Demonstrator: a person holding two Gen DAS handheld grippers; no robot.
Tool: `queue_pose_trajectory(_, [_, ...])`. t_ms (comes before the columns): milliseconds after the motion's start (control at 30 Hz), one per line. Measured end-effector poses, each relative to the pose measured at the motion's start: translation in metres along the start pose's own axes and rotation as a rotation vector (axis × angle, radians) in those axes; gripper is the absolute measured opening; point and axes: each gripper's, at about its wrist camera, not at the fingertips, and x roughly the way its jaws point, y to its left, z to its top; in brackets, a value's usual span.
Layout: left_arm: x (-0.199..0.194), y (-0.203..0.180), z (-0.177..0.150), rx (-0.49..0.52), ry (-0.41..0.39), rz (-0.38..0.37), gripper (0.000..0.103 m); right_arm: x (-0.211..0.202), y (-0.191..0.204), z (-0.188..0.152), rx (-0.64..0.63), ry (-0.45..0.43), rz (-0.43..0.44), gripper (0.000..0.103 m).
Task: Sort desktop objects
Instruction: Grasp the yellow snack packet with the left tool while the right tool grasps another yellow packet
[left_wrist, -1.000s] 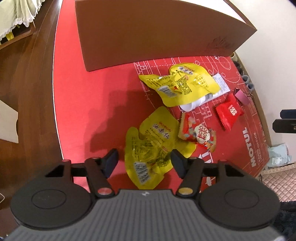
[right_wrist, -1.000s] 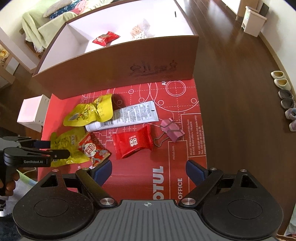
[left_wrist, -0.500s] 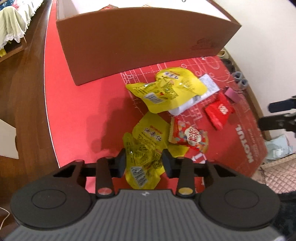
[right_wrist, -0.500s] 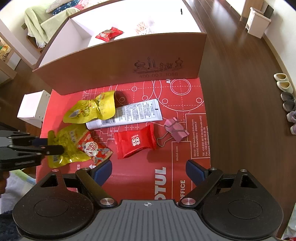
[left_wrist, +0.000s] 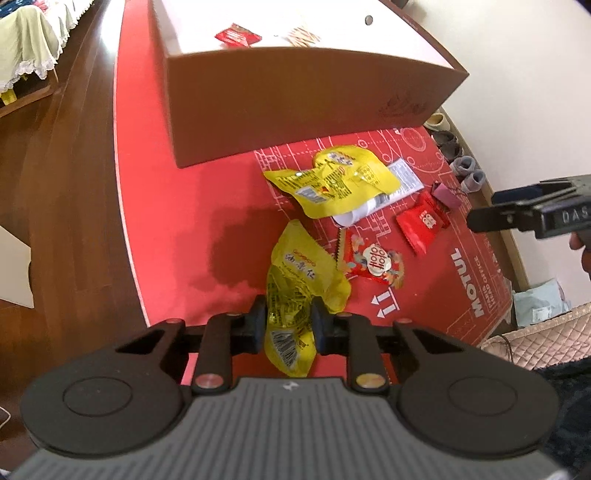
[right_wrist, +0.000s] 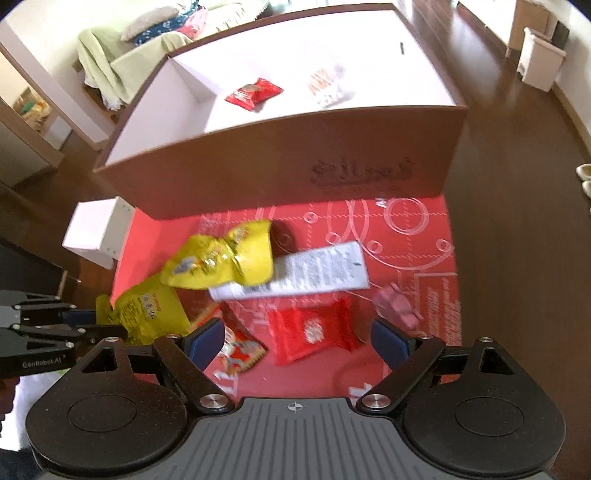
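Yellow snack packet sits pinched between the pads of the left gripper, whose jaws have just been closing and now press on the packet's crumpled lower half. Its long axis runs away from the gripper, from the barcode end nearest the camera to the printed end pointing toward the far cardboard box. That far end droops toward the red mat; whether it touches the mat cannot be told.

Just right of the packet lies a small red-and-white snack sachet, flat on the mat. Farther off, a second yellow packet lies across one end of a white tube, with a red sachet to their right and a pink binder clip beyond it.

In the right wrist view the right gripper hangs over the near part of the mat with its jaws wide apart and nothing between them. The red sachet shows in the gap between its fingers, lower down on the mat. The left gripper appears at the left edge of that view, clamping the yellow snack packet.

Inside the box, on its white floor, lie a red wrapper and a pale striped packet, well apart from the things on the mat.
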Motion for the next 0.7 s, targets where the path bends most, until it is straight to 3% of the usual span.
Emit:
queue_pose_trajectory(333, [-0.006,0.010,0.010,-0.029,-0.006,0.020,0.020,0.033,0.012,0.035,-0.006,-0.011,0.121,0.089])
queue_pose_trajectory(700, [0.004,0.029,0.020,-0.080,0.009,0.024,0.020,0.080,0.018,0.055,-0.033,0.007,0.155,0.088])
